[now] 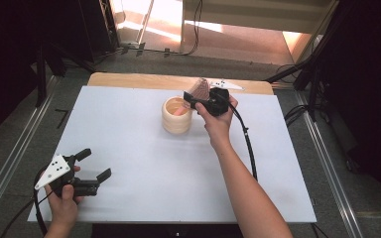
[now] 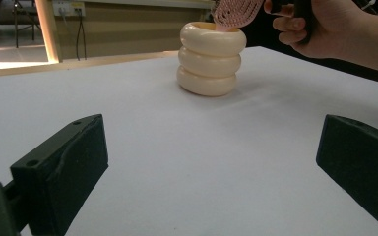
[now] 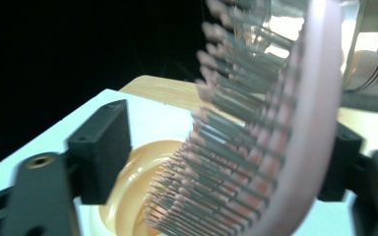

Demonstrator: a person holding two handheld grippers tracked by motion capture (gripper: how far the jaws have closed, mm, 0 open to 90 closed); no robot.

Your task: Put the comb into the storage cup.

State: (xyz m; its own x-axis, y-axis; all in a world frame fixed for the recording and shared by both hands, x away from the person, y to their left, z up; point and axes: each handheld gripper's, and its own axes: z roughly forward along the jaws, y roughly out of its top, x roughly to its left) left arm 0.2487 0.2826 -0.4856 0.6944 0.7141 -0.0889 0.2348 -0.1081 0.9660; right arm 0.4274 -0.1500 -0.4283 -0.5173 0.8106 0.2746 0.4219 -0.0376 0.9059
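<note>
Now the left gripper (image 1: 90, 166) idles at the near table (image 1: 129, 163) edge, jaws wide apart, touching nothing. Farther off, the right gripper (image 3: 216, 162) stands open around a pink hairbrush (image 3: 256, 147) planted in the cream ribbed holder (image 1: 176, 115); pad contact unclear, handle hidden inside.

Both grippers are black w/ blocky jaws; left gripper (image 1: 90, 166) has a grey three-cornered plate w/ black dots behind its fingers. Right gripper (image 1: 191, 99) trails a black cable. Forearms are bare, no sleeves.
</note>
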